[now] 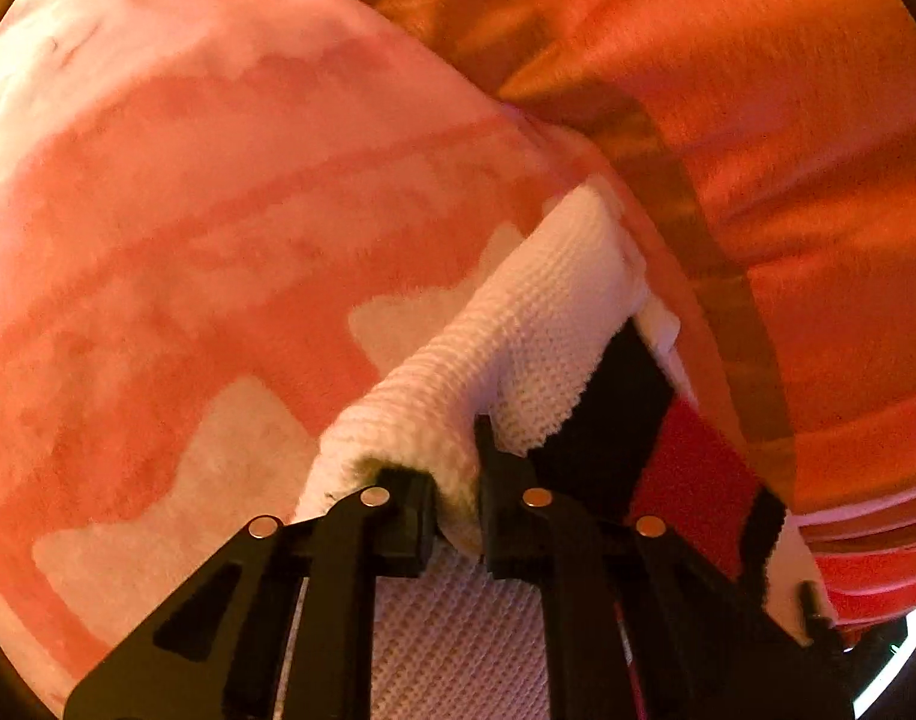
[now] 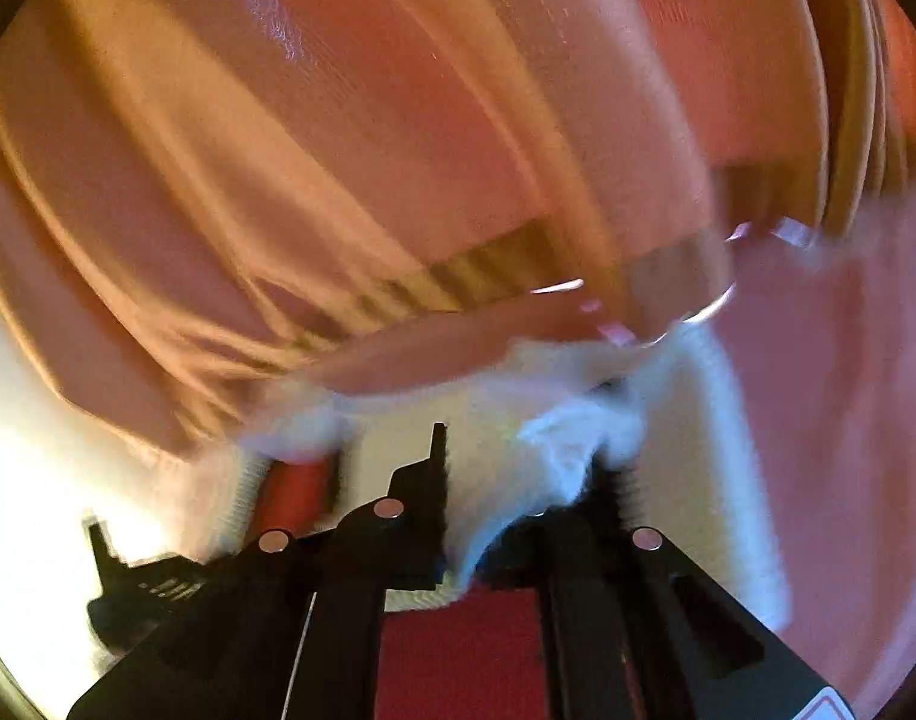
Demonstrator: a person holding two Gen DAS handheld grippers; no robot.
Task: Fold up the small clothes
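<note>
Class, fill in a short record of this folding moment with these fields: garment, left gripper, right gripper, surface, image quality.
garment: white knit garment with black and red panels
left gripper: left gripper jaws shut on a rolled white edge
right gripper: right gripper has white cloth between its jaws; grip unclear
surface: pink patterned blanket
image quality: right wrist view blurred; left wrist view sharp

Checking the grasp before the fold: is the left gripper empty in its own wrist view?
No, the left gripper is clamped on a bunched fold of the white knit garment.
</note>
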